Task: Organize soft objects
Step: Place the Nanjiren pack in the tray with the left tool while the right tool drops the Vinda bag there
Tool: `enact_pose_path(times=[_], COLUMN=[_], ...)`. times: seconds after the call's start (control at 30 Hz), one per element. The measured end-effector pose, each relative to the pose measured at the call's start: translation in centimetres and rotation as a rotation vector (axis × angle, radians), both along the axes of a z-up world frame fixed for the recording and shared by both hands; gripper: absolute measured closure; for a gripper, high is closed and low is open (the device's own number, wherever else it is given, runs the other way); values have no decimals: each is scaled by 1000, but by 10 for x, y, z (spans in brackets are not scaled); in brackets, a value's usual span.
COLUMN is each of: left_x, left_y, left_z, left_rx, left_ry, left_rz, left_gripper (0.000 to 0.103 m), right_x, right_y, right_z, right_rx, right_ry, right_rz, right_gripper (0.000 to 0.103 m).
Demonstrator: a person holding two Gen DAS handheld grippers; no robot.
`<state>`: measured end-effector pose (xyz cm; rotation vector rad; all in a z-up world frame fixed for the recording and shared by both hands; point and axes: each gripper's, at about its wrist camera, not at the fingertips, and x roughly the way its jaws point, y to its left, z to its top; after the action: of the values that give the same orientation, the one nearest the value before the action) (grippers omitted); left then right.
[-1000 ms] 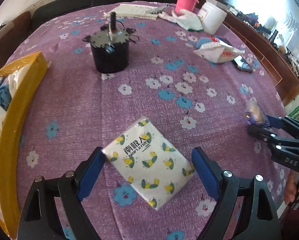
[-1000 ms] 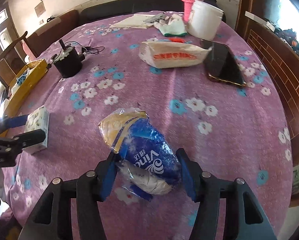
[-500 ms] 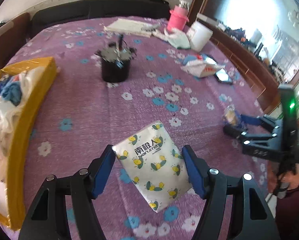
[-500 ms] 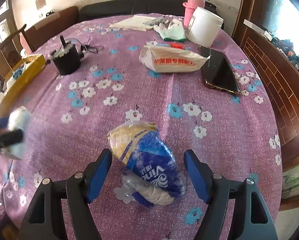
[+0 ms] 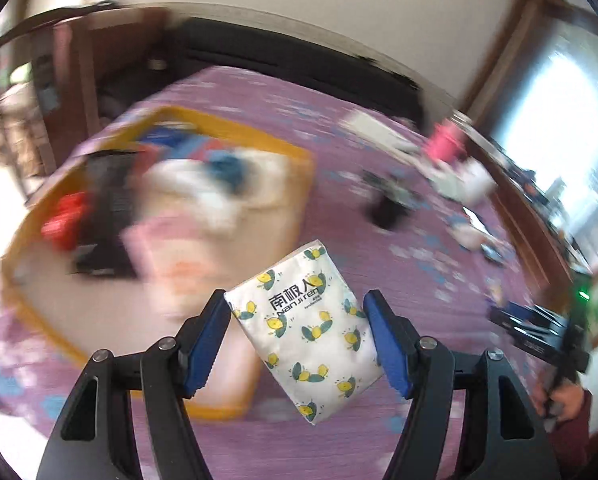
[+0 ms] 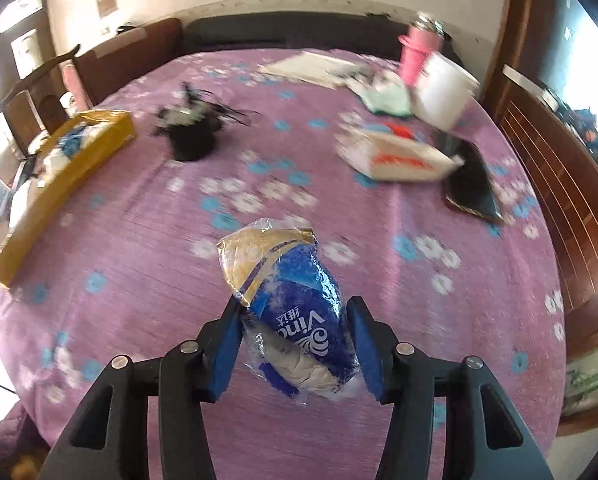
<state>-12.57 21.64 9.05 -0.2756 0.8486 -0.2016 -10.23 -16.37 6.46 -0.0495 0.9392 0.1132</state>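
Two claws each pinch a soft pack above the purple flowered tablecloth [image 6: 139,216]. The left claw [image 5: 299,340] squeezes a white lemon-print tissue pack [image 5: 307,328] beside the yellow box [image 5: 295,160]. The right claw [image 6: 295,344], its jaws closing, grips a blue plastic-wrapped tissue roll [image 6: 295,308].

Left gripper [image 5: 297,332] clamps lemon-print tissue pack [image 5: 313,330]; yellow box [image 5: 299,156] beyond.

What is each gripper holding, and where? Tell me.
Left gripper: lemon-print tissue pack, clamped across its long sides. Right gripper, jaws closing: blue tissue pack, by its sides.
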Motion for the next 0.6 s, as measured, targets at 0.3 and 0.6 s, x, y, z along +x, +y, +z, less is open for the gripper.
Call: enact_pose_path(times=[0.3, 0.6], left_x=[2, 38], left_y=[85, 100], left_z=[-24, -41], left_rx=[-18, 39], left_ry=[54, 100], left_rz=[180, 197], left_gripper=[35, 33], right_x=[14, 38], right_y=[109, 223], right_z=[19, 28], right_rx=[36, 17], right_ry=[-18, -10], right_rz=[201, 379], right_gripper=[47, 47])
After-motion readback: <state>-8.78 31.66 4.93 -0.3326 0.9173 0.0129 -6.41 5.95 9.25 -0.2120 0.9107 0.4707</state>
